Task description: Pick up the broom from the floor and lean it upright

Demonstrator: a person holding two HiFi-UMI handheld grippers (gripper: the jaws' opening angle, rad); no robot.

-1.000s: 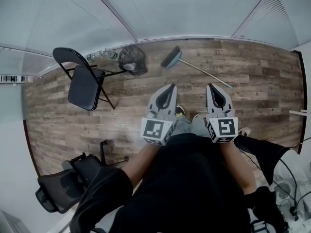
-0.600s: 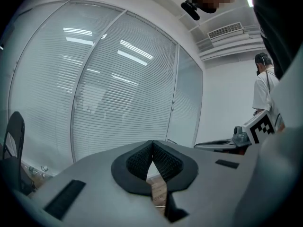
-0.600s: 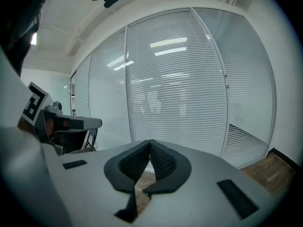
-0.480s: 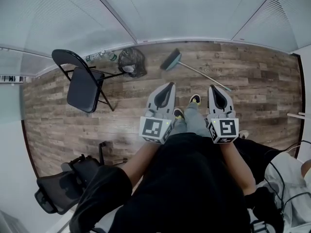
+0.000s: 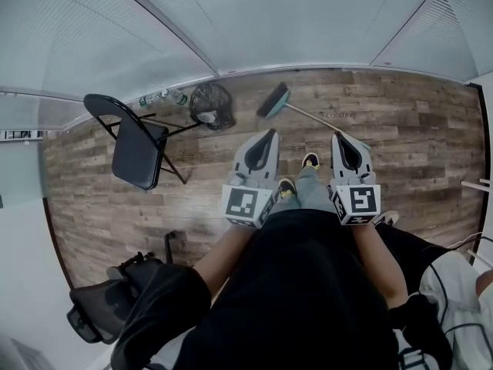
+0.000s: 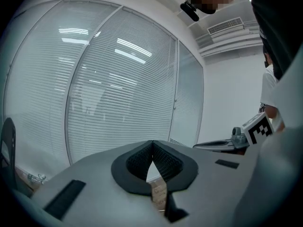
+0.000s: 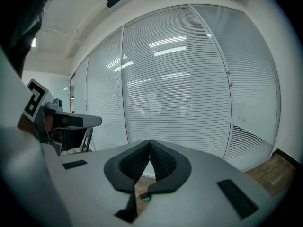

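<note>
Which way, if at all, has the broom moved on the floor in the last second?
No. The broom lies where it did, its head just as near the black bag; only the view shifted.

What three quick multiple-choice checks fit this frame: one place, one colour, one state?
1. Where is the broom? A) flat on the floor B) standing upright C) held in the air
2. Colour of the folding chair? A) white B) black C) red
3. Jaws of the left gripper and right gripper? A) both open B) both shut, empty C) shut on the broom
Answers: 1A, it lies on the wood planks; 2B, seat and frame are black; 3B, both gripper views show them closed, nothing between.
</note>
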